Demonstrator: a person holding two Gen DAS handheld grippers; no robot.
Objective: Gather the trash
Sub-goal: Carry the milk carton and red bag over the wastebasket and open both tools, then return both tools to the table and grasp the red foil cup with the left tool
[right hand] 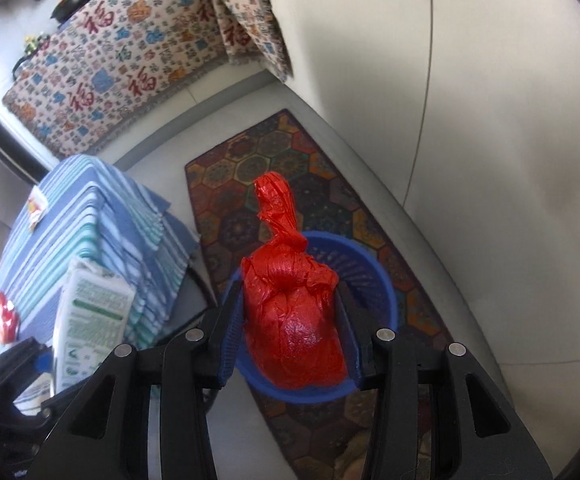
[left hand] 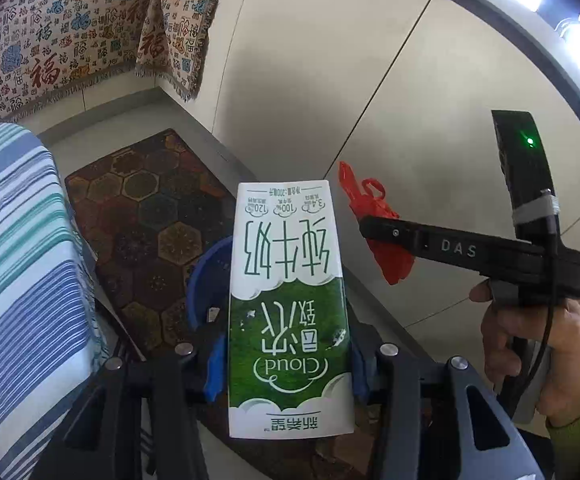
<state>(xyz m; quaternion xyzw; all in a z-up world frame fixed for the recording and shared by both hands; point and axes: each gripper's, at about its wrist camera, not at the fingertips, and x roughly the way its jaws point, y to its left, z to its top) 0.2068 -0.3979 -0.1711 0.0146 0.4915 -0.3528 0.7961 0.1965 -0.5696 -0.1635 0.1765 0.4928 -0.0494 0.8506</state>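
Grippers both loaded: left gripper [left hand: 286, 364] clamped on a milk carton [left hand: 288, 304], right gripper [right hand: 288, 336] squeezing a knotted red bag [right hand: 292, 316]. Straight ahead and below the right fingers, blue basket [right hand: 366, 276] on a patterned rug [right hand: 290, 160], looking empty so far. Off to the left, striped cloth [right hand: 90, 224] with more bits on it. Pickups done, drops still to go, probably more rounds after.
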